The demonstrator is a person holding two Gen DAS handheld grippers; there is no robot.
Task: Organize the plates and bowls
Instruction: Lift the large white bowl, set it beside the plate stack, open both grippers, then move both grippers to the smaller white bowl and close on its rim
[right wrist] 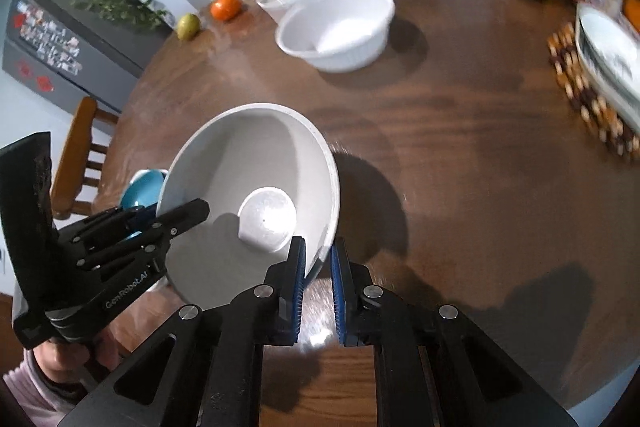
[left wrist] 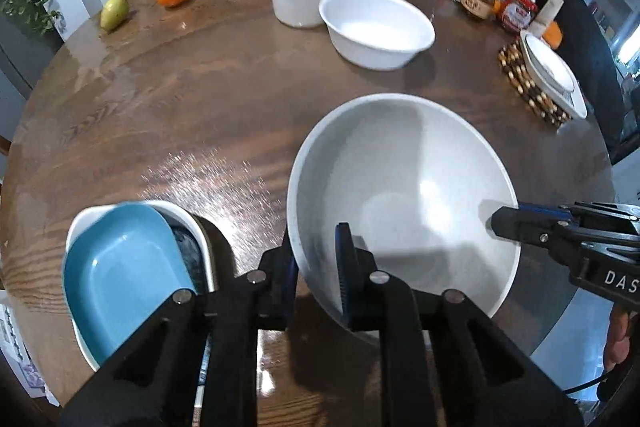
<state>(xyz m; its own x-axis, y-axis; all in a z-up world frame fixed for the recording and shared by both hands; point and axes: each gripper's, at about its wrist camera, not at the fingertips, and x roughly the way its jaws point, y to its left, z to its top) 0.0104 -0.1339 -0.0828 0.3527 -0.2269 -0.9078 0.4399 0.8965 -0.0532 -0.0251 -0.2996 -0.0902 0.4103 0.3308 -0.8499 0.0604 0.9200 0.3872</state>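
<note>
Basically both hand-held grippers pinched the grey bowl's (left wrist: 400,195) rim: left hand-held gripper (left wrist: 318,267), right hand-held gripper (right wrist: 318,287); thin rim grips; uneven pull could tip it onto the worktop (left wrist: 160,99).

Pale grey bowl (left wrist: 400,195) between the black left gripper (left wrist: 318,267) fingers with blue pads; blue dish (left wrist: 120,267) to its left; white bowls (left wrist: 376,27) ahead; brown wood-grain table (left wrist: 160,107); checkered trivet (left wrist: 532,91) right.
</note>
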